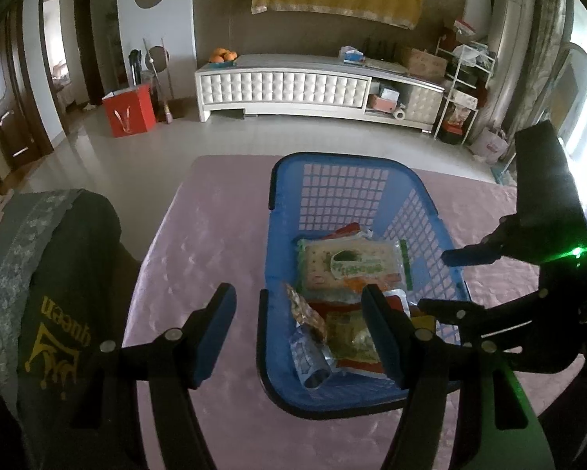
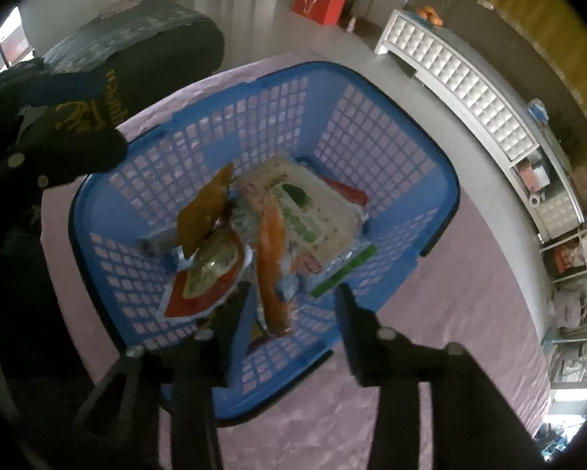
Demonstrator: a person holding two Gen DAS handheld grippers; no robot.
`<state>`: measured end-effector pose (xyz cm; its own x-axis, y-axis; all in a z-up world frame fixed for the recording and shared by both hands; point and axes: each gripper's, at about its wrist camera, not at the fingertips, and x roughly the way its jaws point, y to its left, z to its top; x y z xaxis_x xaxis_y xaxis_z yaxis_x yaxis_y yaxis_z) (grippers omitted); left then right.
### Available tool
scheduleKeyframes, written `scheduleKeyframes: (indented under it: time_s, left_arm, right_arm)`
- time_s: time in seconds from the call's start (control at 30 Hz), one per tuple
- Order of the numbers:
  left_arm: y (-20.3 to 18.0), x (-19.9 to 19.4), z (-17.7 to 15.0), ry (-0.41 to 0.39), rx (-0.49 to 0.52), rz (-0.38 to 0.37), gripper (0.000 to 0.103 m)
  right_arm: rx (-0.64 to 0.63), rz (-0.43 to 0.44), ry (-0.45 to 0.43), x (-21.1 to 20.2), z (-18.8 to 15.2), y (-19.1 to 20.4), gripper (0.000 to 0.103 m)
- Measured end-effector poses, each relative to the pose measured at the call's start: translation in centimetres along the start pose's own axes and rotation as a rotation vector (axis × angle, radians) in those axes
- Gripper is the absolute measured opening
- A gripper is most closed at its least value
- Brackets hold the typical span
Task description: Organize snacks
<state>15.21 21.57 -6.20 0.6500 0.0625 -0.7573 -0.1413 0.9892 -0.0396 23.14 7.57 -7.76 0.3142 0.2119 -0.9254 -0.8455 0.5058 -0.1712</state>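
Left wrist view looks along the left gripper, whose fingers stand spread with one outside the near wall of a blue plastic basket and one over its contents, pinching nothing. Right of it the right gripper reaches in over the basket's side. From the right wrist view, the right gripper's fingers are parted above the basket, nothing pressed between them; an orange packet, blurred, lies just beyond the tips.

The lattice-walled basket holds a heap of snack packets: a large clear pack of crackers with a green label, a red-edged pouch, a brown packet standing on edge and a silvery wrapper. Label writing is too small to read.

The basket sits on a pink cloth-covered table. Beside the table a dark cushion carries a yellow crown and the word "queen". Beyond, on a pale glossy floor, stand a white tufted low cabinet with oranges on top, and a red paper bag.
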Motion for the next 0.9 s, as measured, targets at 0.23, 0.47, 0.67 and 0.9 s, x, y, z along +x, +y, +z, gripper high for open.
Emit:
scheduleKeyframes:
  time_s: [0.23,0.47,0.67,0.9]
  left_arm:
    - [-2.0,-2.7,-1.0,-0.071,0.039,0.020,0.064]
    - [-5.0,-7.9,-3.4,-0.224,0.002,-0.004,0.064]
    - [-8.6,-12.5,-5.6,-0.354,0.001,-0.060,0.064]
    - [-13.3,-16.8,-8.5,-0.448,0.052,-0.047,0.089]
  right_arm:
    - [0.071,-0.017,-0.111,-4.0,-2.0,-0.1,0.063]
    - [0.287,-0.038,-0.333,-11.0,-8.6,-0.6,0.063]
    - [0.436,-0.180,-0.486,-17.0,-15.7,0.1,0.063]
    - [0.519,-0.304,-0.639,-22.3,-21.8,1.8,0.083]
